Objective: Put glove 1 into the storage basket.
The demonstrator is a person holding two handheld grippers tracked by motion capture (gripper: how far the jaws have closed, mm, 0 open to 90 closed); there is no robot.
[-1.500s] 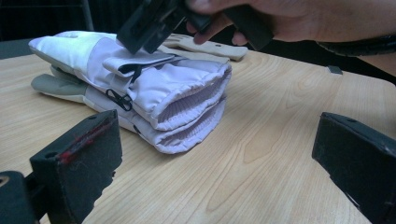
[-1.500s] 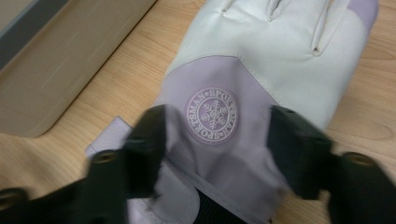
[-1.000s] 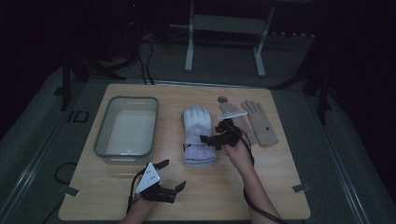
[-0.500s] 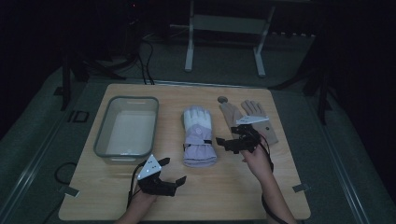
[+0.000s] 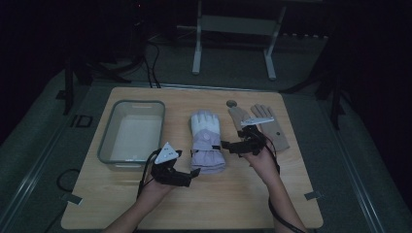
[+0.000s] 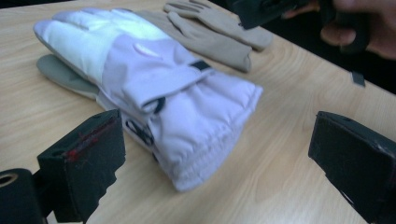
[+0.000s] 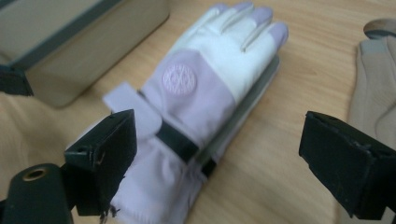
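A padded lilac and white glove (image 5: 207, 143) lies palm down in the middle of the wooden table (image 5: 243, 194), cuff toward me. A flat tan glove (image 5: 272, 128) lies to its right. My left gripper (image 5: 193, 174) is just left of the cuff, open, its jaws pointing at the cuff (image 6: 205, 140). My right gripper (image 5: 227, 145) hovers at the lilac glove's right edge, between the two gloves, open and empty. In the right gripper view the lilac glove (image 7: 205, 88) sits ahead of the wide jaws of the right gripper (image 7: 222, 144). The left gripper (image 6: 215, 149) holds nothing.
A clear rectangular bin (image 5: 104, 145) stands on the left part of the table. A small grey disc (image 5: 231, 103) lies near the far edge by the tan glove's fingertips. Bare wood stretches along the front of the table.
My left gripper has moved forward and right, up to the lilac glove's cuff. My right gripper swung right off the glove, then came back slightly left. Both stayed open.
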